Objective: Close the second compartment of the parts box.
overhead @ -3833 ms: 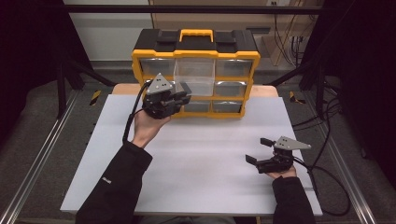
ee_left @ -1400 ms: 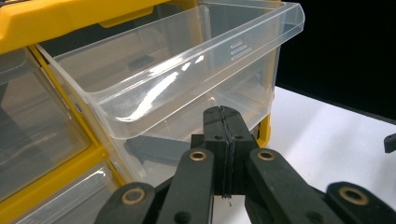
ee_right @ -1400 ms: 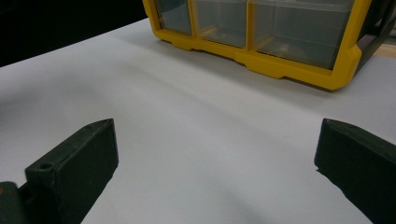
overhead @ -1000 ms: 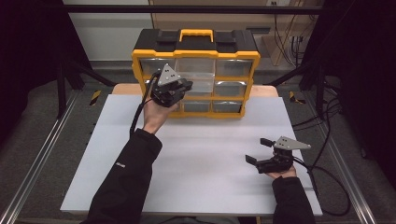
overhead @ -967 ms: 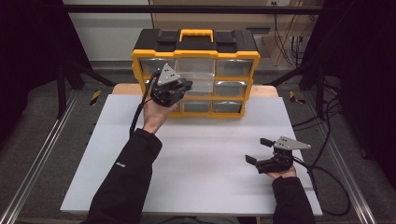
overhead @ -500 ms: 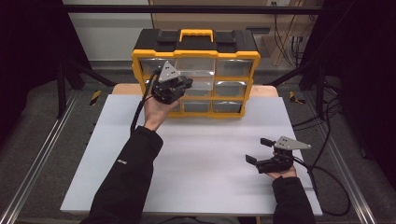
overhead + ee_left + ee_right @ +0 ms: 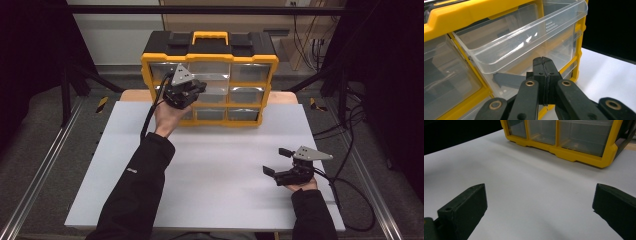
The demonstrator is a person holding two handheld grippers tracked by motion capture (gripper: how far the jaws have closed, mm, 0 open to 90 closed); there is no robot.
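Left gripper view: our left hand-held gripper (image 7: 543, 82), jaws together, under pulled-out clear drawer (image 7: 524, 42) of yellow organizer (image 7: 210, 80) at desk (image 7: 215, 170) back; we push squarely. Right hand-held gripper (image 7: 278, 161) apart, idle.

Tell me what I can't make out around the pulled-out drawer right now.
- High view: the left hand-held gripper and hand hide the open drawer's front.
- Left gripper view: the shut jaws cover the drawer below; whether they touch anything is unclear.
- Right gripper view: the organizer is cut off by the top edge.
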